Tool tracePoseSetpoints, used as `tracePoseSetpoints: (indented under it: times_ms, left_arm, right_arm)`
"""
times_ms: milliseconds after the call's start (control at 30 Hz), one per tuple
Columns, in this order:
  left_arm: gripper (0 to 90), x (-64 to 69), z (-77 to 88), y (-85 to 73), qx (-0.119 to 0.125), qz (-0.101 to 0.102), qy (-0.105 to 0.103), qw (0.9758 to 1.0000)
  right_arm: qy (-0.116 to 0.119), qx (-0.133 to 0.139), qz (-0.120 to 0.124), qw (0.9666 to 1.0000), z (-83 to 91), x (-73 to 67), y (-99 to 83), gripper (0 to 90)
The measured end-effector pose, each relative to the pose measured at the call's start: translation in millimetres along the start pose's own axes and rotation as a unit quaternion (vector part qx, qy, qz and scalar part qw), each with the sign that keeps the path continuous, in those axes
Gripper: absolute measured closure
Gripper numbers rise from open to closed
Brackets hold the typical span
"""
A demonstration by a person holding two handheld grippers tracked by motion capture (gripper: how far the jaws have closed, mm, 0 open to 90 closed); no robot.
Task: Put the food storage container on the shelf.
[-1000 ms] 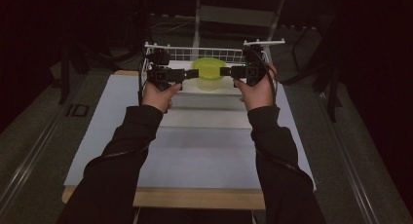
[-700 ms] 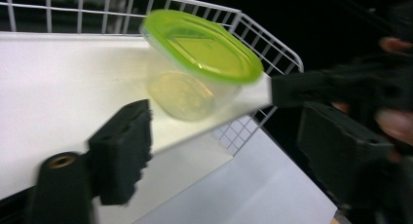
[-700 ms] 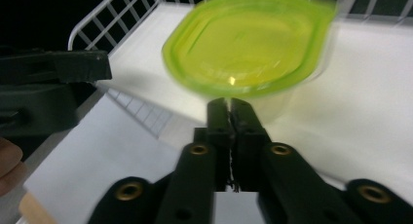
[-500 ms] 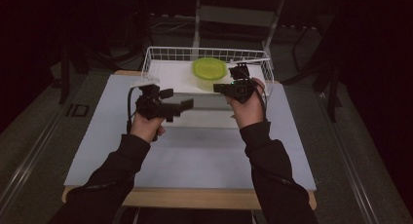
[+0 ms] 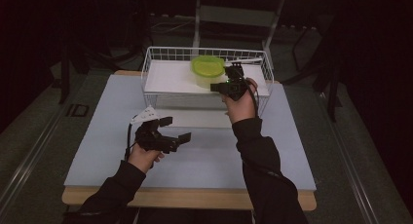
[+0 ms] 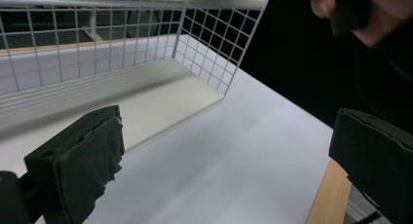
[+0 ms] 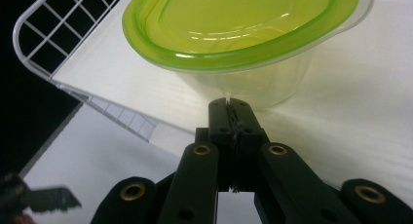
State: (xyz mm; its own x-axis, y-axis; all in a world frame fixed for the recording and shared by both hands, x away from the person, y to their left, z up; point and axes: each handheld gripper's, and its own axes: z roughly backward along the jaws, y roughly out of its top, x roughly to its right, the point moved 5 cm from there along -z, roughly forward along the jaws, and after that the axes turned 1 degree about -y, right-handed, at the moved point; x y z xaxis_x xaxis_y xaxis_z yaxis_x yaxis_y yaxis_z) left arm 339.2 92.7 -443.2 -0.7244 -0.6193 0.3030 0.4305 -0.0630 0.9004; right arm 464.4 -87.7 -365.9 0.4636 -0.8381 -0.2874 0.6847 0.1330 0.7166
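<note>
A clear tub with a green lid [image 5: 207, 68] [image 7: 234, 34] stands on the white shelf of a wire rack [image 5: 160, 56] at the back of the table. My right gripper [image 5: 216, 87] [image 7: 229, 104] is shut with nothing between its jaws, its tips just short of the tub's wall. My left gripper [image 5: 176, 129] [image 6: 226, 151] hovers low over the pale mat, in front of the rack and to its left. Its jaws have just been opening and stand wide apart, empty. The rack's lower shelf and mesh side [image 6: 97, 39] lie ahead of it.
A pale blue mat [image 5: 204, 156] covers the wooden table, whose front edge [image 5: 195, 197] shows below it. The rack's wire rim [image 7: 44, 34] runs beside the tub. The right hand [image 6: 370, 14] shows in the left gripper view. Dark floor surrounds the table.
Both grippers flanked the tub at the rack a second ago. The left one has opened and dropped back toward the front left. The right one has shut and sunk slightly beside the tub.
</note>
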Motion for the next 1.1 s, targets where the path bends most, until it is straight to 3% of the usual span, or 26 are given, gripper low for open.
tracePoseSetpoints:
  times_ms: [233,433,533,567,700,833,1000,1100]
  left_arm:
    - [0.5,3.3,-1.9,-3.8,0.001,-0.007,-0.008,0.9999]
    - [0.5,6.7,0.1,-8.6,0.005,-0.026,-0.012,0.9996]
    - [0.5,11.4,1.3,-11.7,0.004,-0.026,-0.020,0.9994]
    - [0.5,13.4,2.0,-12.7,0.006,-0.027,-0.023,0.9994]
    - [0.5,19.3,4.3,-20.0,0.001,-0.042,-0.028,0.9988]
    - [0.5,21.0,5.2,-27.4,-0.009,-0.040,-0.035,0.9985]
    - [0.5,24.9,10.5,-32.5,-0.015,-0.056,-0.040,0.9975]
    - [0.5,25.6,14.2,-36.8,-0.015,-0.047,-0.044,0.9978]
  right_arm:
    - [-0.011,-0.006,0.004,0.9999,-2.1,-1.1,0.7,86.8]
    - [0.018,0.000,0.025,0.9995,10.6,-10.5,-10.6,78.8]
    - [0.019,0.008,0.042,0.9989,16.8,-14.0,-17.6,74.9]
    - [0.019,0.013,0.054,0.9983,19.7,-17.1,-23.5,70.0]
    - [0.021,0.016,0.077,0.9967,23.3,-20.9,-34.6,64.4]
    - [0.018,0.024,0.103,0.9942,25.5,-23.3,-52.6,52.5]
    - [0.017,0.028,0.127,0.9914,24.4,-22.4,-76.2,43.8]
    - [0.024,0.026,0.129,0.9911,22.8,-20.2,-89.3,39.6]
